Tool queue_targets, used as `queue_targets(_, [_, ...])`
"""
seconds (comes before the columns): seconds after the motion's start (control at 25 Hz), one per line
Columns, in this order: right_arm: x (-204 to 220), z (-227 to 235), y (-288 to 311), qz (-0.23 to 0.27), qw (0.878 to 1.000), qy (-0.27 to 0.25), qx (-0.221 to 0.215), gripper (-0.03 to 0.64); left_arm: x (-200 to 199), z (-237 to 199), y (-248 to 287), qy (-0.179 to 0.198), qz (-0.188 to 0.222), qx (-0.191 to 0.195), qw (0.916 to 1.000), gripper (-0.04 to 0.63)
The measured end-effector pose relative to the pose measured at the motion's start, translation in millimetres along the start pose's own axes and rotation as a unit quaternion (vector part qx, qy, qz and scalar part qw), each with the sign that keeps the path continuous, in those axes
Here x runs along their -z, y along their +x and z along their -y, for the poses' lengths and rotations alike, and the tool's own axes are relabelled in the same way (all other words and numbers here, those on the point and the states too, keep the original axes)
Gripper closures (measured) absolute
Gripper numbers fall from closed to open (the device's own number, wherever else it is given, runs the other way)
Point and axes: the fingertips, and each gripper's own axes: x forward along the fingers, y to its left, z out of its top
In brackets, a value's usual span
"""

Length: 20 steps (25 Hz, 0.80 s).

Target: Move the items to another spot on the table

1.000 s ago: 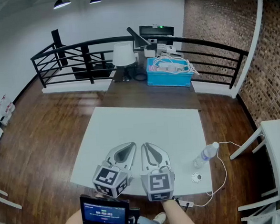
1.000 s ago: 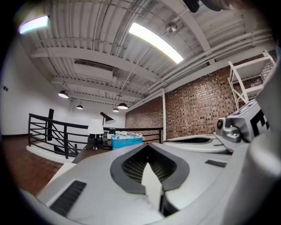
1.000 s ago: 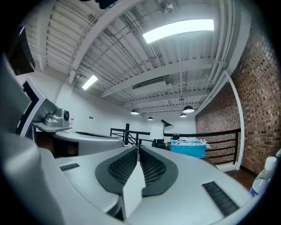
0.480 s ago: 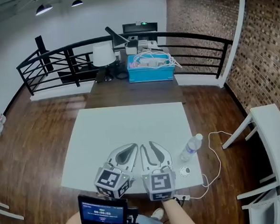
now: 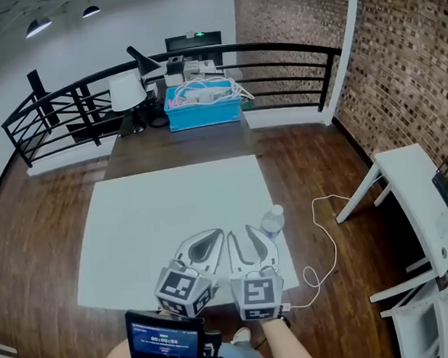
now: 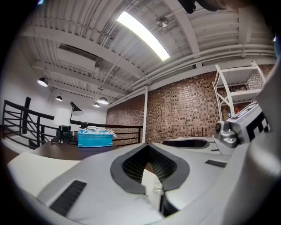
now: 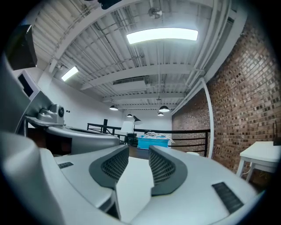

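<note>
A clear plastic bottle stands near the right edge of the white table. My right gripper hovers just left of the bottle, close to the front edge. Its jaws are opening, and only bare tabletop shows between the pads. My left gripper sits beside it on the left with its fingertips together, forming a closed leaf shape. In the left gripper view the jaws meet at their tips, and the bottle shows small through the hollow between them.
Behind the white table stands a dark table with a blue bin of cables and a lamp, backed by a black railing. A white cable trails on the floor at the right, near a white side table.
The right gripper's jaws have parted from closed. The head view has swung right, so the bottle now shows closer to the right gripper; both grippers keep their place at the front edge.
</note>
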Motion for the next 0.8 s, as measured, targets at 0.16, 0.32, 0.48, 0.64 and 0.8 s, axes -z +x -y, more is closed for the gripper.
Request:
queue_targets(0.16, [11,38,-13,-0.007,0.999,-0.003,0.035,0.408,5,28,24,-0.006,-0.005,0.023,0.9997,0.584])
queue_targets(0.32, [24,62,-20,-0.016,0.998,-0.003,0.056,0.376,14,48,38,-0.010,-0.010,0.033,0.9993,0.584])
queue_targets(0.48, [40,78,-23,-0.031,0.997,0.001,0.068,0.334,24,59,46,-0.011,-0.018,0.040,0.9990,0.584])
queue_targets(0.64, [59,88,-18,-0.049,0.996,0.015,0.067,0.286,29,62,48,-0.011,-0.029,0.036,0.9989,0.584])
queue_targets(0.8, [79,93,-8,-0.061,0.996,0.034,0.061,0.264,40,54,52,-0.019,-0.036,0.028,0.9988,0.584])
